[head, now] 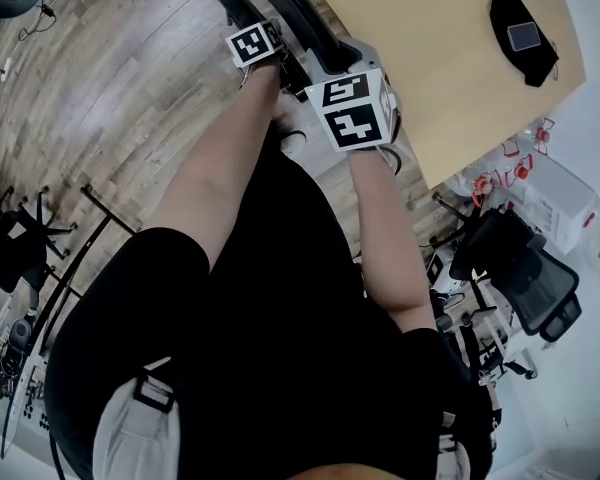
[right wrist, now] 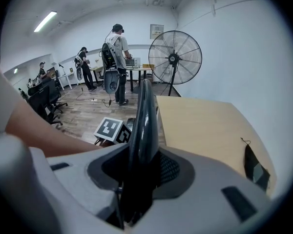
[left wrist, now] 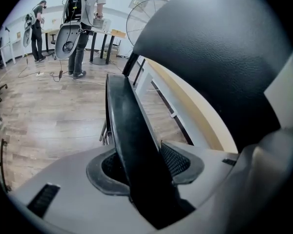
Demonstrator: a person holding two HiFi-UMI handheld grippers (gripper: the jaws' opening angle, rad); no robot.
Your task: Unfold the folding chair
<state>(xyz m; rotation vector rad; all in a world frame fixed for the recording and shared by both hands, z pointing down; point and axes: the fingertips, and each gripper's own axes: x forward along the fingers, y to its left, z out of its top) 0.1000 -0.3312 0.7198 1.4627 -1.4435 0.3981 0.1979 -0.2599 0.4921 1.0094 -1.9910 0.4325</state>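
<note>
Left gripper (left wrist: 146, 168): closed on the folding chair (left wrist: 129, 126). A thin black panel of it is clamped edge-on between the mesh pads (left wrist: 178, 160).
Right gripper (right wrist: 142, 172): closed on the same chair. A black panel edge is pinched between its pads (right wrist: 170, 170) and runs up and away from the jaws.
Chair location: held at the top centre of the head view, just beside the left edge of the wooden table (head: 430, 58), over the plank floor (head: 110, 98).
Chair detail: a large black padded surface (left wrist: 219, 57) is seen close on the right of the left gripper view. Whether the chair is folded or open cannot be told.
Gripper spacing: both are set near each other on the chair, the left one farther from the person. Its marker cube (right wrist: 110, 128) is seen just left of the panel in the right gripper view.
Arms: both bare forearms (head: 220, 178) are stretched forward and down.
Table: a black pouch (head: 525, 23) is laid on it, with a small grey item on top.
Background: a pedestal fan (right wrist: 176, 57) is stood beyond the table. Several people (right wrist: 118, 62) are seen standing by desks far off. A black office chair (head: 520, 268) is parked at the right of the head view.
</note>
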